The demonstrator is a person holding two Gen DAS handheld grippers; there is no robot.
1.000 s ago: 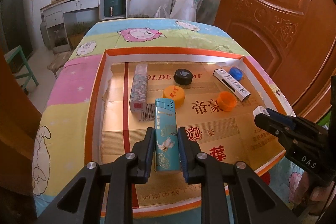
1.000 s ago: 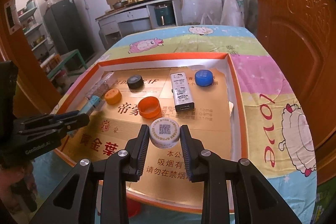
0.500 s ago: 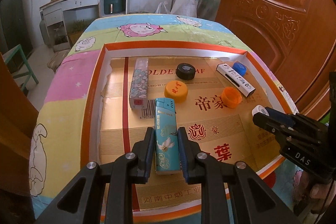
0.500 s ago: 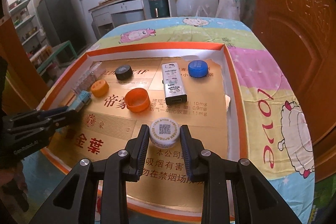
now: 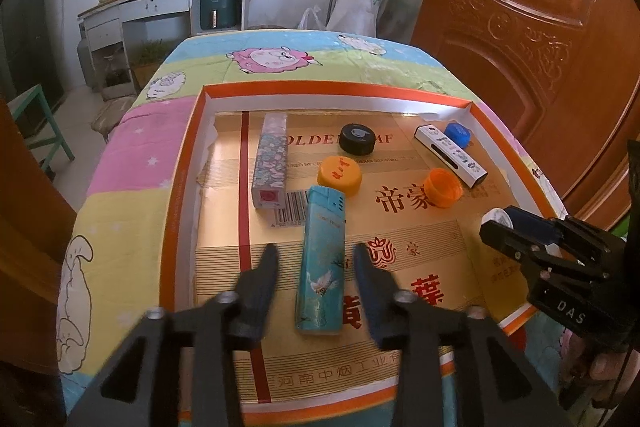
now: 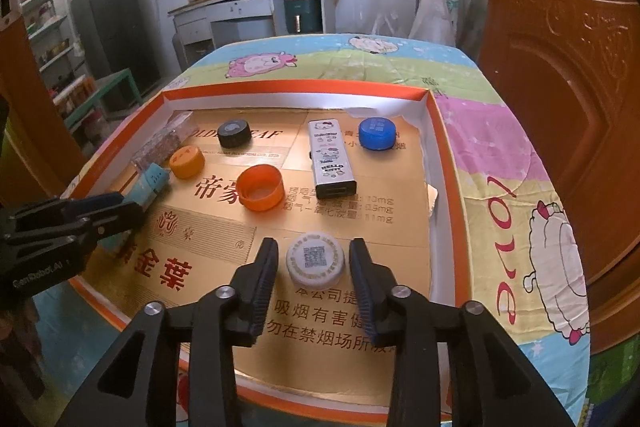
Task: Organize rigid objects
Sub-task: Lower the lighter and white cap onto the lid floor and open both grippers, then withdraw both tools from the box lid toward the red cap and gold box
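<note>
Lighters and bottle caps lie spread in a shallow orange-rimmed tray [image 5: 182, 187] on the cloth-covered counter [image 5: 132, 147]. At the far left, the floral lighter [image 5: 271, 163] lies near the tray's left wall. Next to it, the teal lighter [image 5: 322, 259] now lies flat on the tray floor: half a second ago the left gripper [image 5: 316, 267] clamped it, and now both jaws stand wide apart, clear of its sides and holding nothing. Further right sit the yellow cap [image 5: 340, 175], black cap [image 5: 358, 139], orange cap [image 6: 260, 187], white lighter [image 6: 330, 157] and blue cap [image 6: 376, 133]. The right gripper [image 6: 314, 263] has likewise spread its jaws, leaving the white cap [image 6: 315, 259] resting free between them. Both releases suggest these two pieces are placed, so remaining items likely come next.
</note>
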